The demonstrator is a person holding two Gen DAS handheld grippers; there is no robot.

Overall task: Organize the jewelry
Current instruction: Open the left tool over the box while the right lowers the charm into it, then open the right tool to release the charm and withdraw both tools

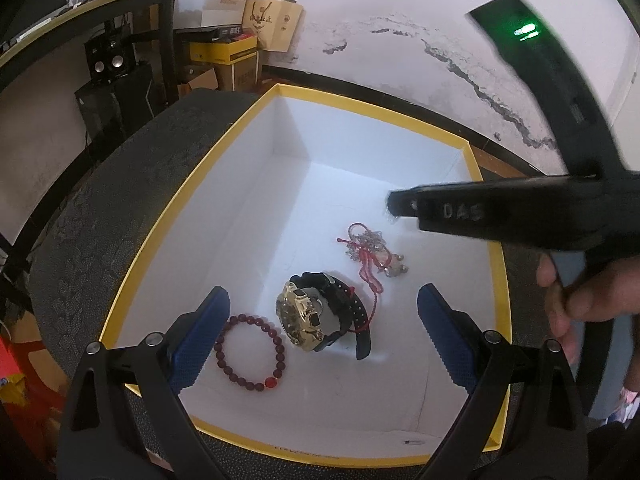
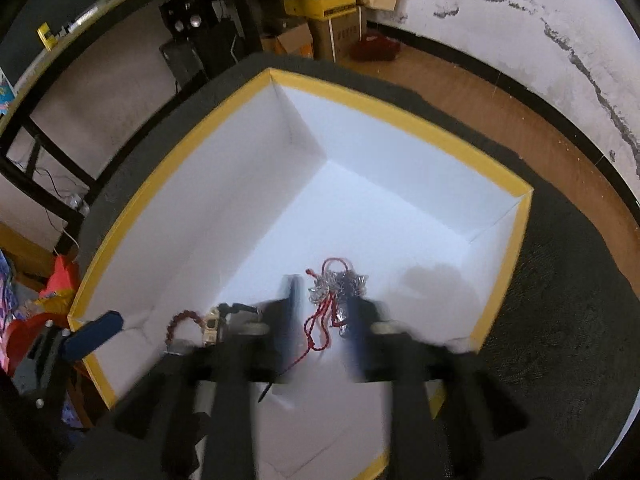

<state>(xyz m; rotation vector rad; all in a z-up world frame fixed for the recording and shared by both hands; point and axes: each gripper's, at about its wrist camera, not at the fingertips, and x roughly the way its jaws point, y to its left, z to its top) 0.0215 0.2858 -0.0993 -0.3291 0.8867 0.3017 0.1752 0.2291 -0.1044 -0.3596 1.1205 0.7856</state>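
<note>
From my left wrist cam, my left gripper (image 1: 324, 332) hung spread wide over the near end of the yellow-rimmed box (image 1: 124, 292), holding nothing. On the white floor between the blue pads sat the red bead bracelet (image 1: 250, 354) and the gold-faced watch (image 1: 320, 316), almost touching each other. A bit further in lay the red cord and silver chain tangle (image 1: 370, 256). My right gripper (image 1: 394, 204) reached in sideways just above that tangle, though from this angle I couldn't tell how far its jaws stood apart.

On the right wrist cam things were blurry, but my right gripper (image 2: 322, 320) had its jaws partly spread, straddling the chain tangle (image 2: 338, 292) without pinching it, as far as I could make out. The watch (image 2: 214, 326) and beads (image 2: 180, 322) peeked out on the left.

My take: that tangle is light, floppy and snaggy, so I'd grab the thick knotted middle, not a loose strand. The watch looked heavier and stiff, best pinched across the strap. The beads looked smooth and rolly, so I'd take one side of the loop.
</note>
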